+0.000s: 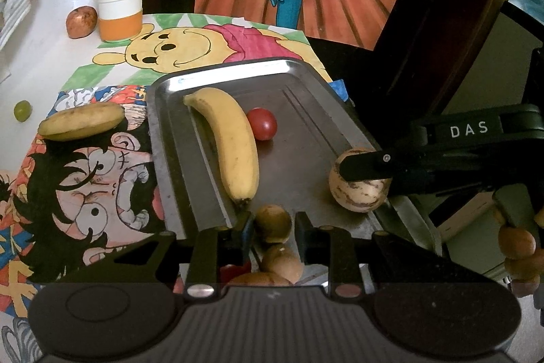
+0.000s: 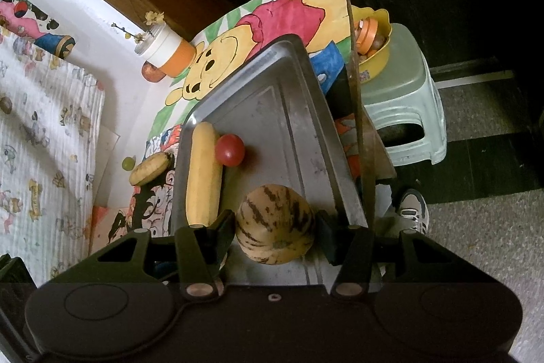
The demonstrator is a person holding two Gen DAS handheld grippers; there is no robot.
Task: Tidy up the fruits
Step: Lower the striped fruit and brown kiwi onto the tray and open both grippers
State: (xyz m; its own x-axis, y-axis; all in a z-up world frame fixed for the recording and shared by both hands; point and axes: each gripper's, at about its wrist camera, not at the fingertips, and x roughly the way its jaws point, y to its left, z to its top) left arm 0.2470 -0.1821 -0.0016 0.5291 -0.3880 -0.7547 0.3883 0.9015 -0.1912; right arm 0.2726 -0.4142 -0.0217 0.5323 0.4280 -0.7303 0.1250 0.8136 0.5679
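Cartoon drawings cover a bench where a steel tray (image 1: 217, 70) already holds a long banana (image 1: 231, 138) and a red tomato (image 1: 261, 124), while a second banana (image 1: 81, 121), a green grape (image 1: 22, 110) and a reddish fruit (image 1: 81, 21) wait outside at nine to eleven o'clock. The right gripper (image 2: 277, 228) has its fingers clamped on a striped melon (image 2: 275, 227) over the tray's five o'clock corner. The left gripper (image 1: 273, 227) seems closed on a small brown fruit (image 1: 273, 223) at six o'clock.

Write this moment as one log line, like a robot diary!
left gripper: shut on small brown round fruit | right gripper: shut on striped cream melon | both over shiny metal tray
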